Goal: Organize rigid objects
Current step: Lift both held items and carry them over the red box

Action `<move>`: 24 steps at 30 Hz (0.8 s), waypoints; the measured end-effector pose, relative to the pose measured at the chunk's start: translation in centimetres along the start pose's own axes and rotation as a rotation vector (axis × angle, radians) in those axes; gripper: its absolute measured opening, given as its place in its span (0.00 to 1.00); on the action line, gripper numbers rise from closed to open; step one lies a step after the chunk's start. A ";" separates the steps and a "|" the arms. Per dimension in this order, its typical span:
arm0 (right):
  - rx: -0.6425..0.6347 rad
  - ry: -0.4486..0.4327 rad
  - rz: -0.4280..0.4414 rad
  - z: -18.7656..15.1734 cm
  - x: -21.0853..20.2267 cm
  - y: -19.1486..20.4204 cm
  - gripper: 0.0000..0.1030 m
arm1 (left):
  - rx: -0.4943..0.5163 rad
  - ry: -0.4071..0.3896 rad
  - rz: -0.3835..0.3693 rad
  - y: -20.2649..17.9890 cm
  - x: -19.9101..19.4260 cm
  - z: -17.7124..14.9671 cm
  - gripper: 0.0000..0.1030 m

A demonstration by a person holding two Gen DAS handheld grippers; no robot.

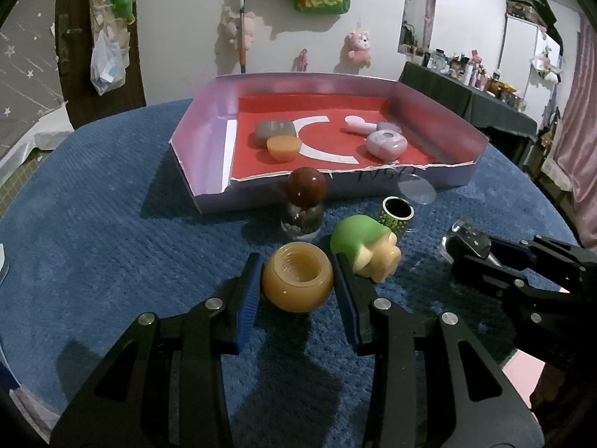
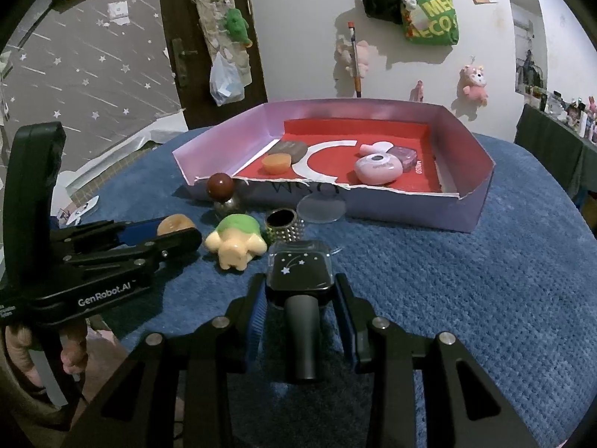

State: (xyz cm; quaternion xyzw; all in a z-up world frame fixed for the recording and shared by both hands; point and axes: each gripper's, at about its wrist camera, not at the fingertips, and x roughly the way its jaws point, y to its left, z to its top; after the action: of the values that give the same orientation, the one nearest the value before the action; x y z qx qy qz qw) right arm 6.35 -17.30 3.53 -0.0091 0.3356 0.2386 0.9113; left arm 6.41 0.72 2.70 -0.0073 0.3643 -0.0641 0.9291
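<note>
Left claw (image 1: pixel 296 280): pinching the orange round jar (image 1: pixel 297 283) between its blue pads, the jar's open threaded mouth turned upward; the jar sits on the blue counter (image 1: pixel 112 261).
Right claw (image 2: pixel 300 291): clamped on the clear-capped black bottle (image 2: pixel 300 272) — star print on its dark face, its grey neck pointing back toward the camera; the bottle lies on the counter.
Beside the left claw: a green-capped cream toy (image 1: pixel 363 248) lies on its side just right of the jar, very close to the right finger; whether they touch cannot be told.
Behind the toy: a studded ring with a dark opening (image 1: pixel 397 216), close to the toy's green cap.
Further left: a glass bottle with a dark red ball stopper (image 1: pixel 305 201), standing upright near the tray's front wall.
Clear disc (image 1: pixel 417 188): leaning against the tray's torn front edge.
Tray (image 1: pixel 209 112): a shallow lilac-walled box with a red floor and a white crescent shape, at the far side of the counter.
In the tray, left: a grey-brown flat case (image 1: pixel 274 130) with a small orange lid (image 1: pixel 283 147) just in front of it.
In the tray, right: a round lilac case with a hole (image 1: pixel 386 143), a pale pink piece (image 1: pixel 356 123) and a small mauve piece behind it.
Person: fingers (image 2: pixel 72 351) around the left claw's handle show in the right wrist view.
</note>
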 end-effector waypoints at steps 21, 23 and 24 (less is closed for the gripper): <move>0.032 0.008 0.062 1.6 -0.2 -0.2 0.36 | -0.017 -0.054 -0.056 0.6 -1.9 1.7 0.35; 0.034 0.008 0.073 1.9 -0.3 -0.2 0.36 | -0.010 -0.065 -0.058 0.7 -2.2 2.1 0.35; 0.036 0.007 0.079 2.2 -0.3 -0.3 0.36 | -0.009 -0.067 -0.063 0.7 -2.2 2.3 0.35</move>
State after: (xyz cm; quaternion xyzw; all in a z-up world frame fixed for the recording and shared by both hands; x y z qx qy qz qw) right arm 7.60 -17.29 5.40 0.0197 0.3433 0.2684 0.8999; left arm 6.44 1.63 5.82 -0.0250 0.3327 -0.0915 0.9383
